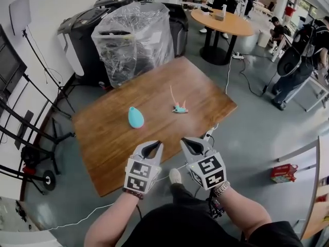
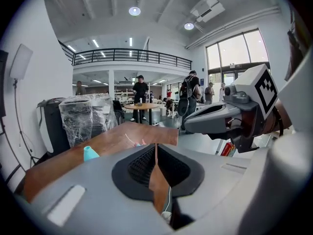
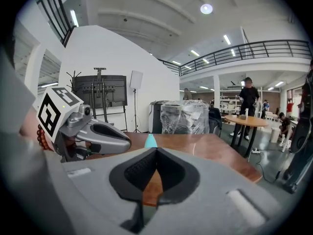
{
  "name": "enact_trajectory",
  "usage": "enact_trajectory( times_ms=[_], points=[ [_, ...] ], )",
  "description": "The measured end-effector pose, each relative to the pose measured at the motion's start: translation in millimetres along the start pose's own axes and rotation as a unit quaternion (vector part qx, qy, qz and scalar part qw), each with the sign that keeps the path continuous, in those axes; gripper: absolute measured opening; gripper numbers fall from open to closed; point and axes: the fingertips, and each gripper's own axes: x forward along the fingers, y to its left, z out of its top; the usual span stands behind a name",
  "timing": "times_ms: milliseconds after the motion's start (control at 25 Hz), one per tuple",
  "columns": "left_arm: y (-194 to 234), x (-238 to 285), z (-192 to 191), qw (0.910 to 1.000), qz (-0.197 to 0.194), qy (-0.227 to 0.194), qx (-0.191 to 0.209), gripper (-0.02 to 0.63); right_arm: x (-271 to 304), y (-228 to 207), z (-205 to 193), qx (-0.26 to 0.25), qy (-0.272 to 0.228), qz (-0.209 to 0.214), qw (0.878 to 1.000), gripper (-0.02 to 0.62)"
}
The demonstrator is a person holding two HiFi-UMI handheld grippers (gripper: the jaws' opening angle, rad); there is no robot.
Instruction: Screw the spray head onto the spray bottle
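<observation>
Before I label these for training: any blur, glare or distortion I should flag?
Head view: fisheye bows the table edges; the spray head looks slightly soft, the teal bottle clearer. Left gripper view: black corner vignette, bright windows at right. Right gripper view: same vignette, one ceiling lamp glares; light even otherwise.

Overhead head view, low gripper views, common table [image 1: 103,148]

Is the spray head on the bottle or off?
Off. The spray head lies on the table, apart from the bottle.
</observation>
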Motion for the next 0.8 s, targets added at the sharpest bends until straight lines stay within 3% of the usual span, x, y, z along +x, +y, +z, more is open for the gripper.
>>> enact_trajectory(
  times_ms=[480, 800],
  points=[
    [52, 140, -10, 0.9954, -0.011, 0.094, 0.015, 0.053, 89, -94, -33, 0.038, 0.075, 0.038, 0.996, -0.007],
    [78, 214, -49, 0.9809, -0.023, 0.176, 0.08, 0.069, 118, -130, -46, 0.055, 0.097, 0.049, 0.993, -0.006]
  ],
)
